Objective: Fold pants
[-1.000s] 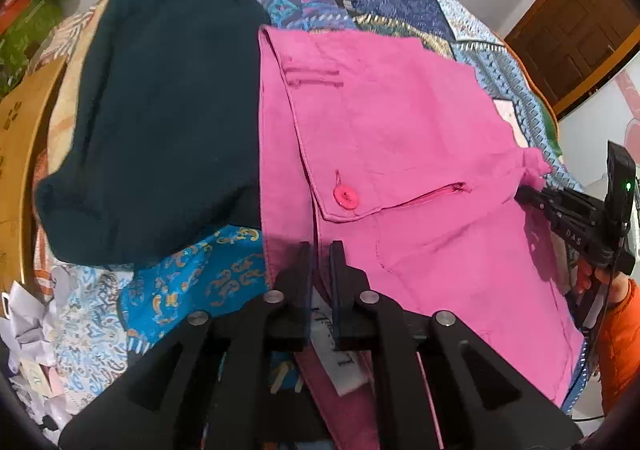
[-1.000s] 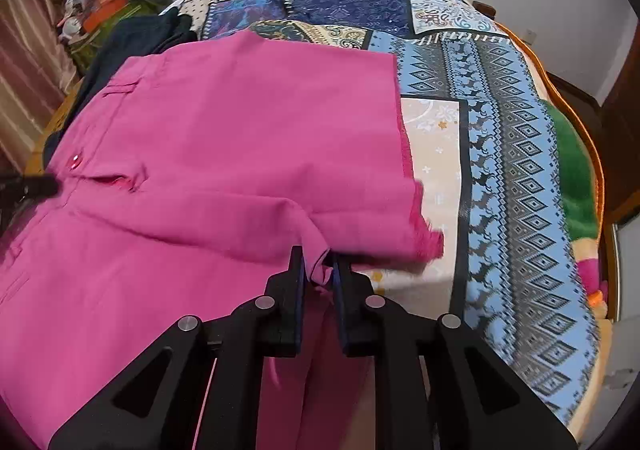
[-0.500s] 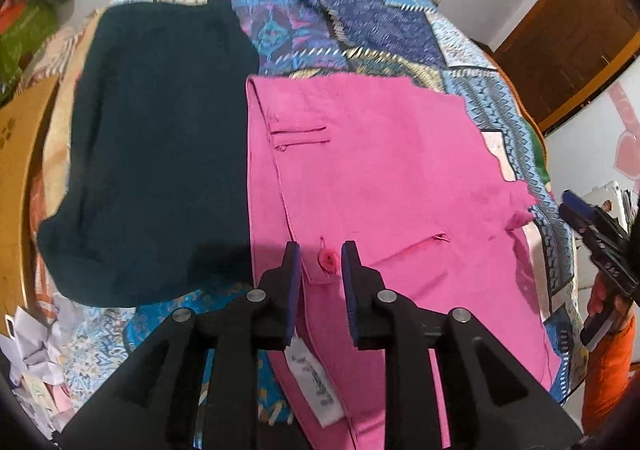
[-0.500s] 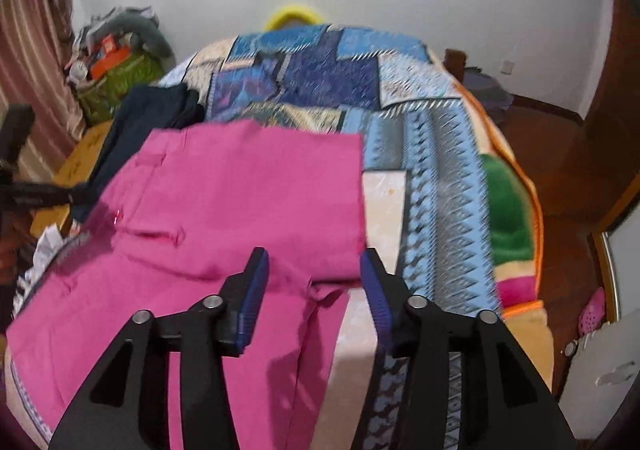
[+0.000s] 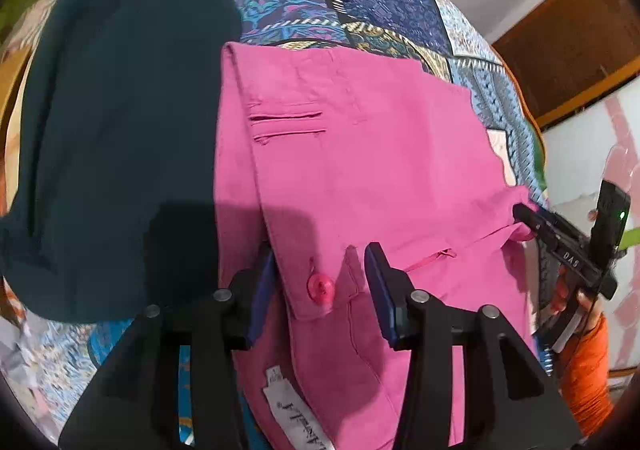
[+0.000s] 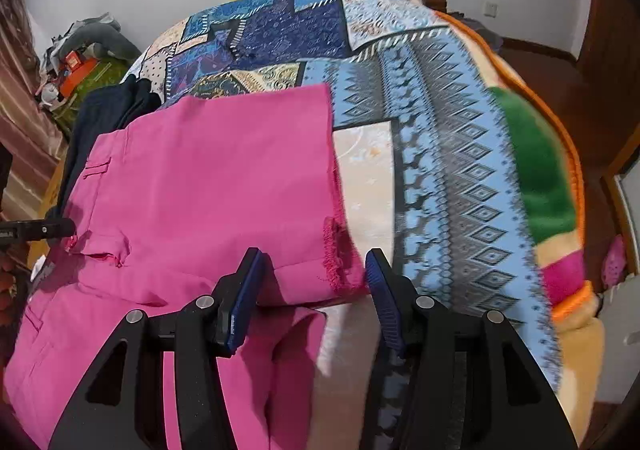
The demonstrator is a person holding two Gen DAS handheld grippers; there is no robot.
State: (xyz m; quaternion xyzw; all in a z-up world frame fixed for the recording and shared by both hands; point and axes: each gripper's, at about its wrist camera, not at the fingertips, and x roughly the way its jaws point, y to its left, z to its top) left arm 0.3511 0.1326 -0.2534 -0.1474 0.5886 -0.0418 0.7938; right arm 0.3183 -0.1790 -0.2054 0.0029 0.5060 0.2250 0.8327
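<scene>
Both grippers, left (image 5: 320,282) and right (image 6: 312,286), jaws spread apart over pink pants (image 6: 208,189), gripping nothing.

Both jaws spread wide: left gripper (image 5: 320,282) at lower centre, right gripper (image 6: 312,286) likewise, fingers pointing forward.

Both the left gripper (image 5: 320,282) and the right gripper (image 6: 312,290) have black frames, silver screws and blue finger pads (image 5: 378,282).
</scene>
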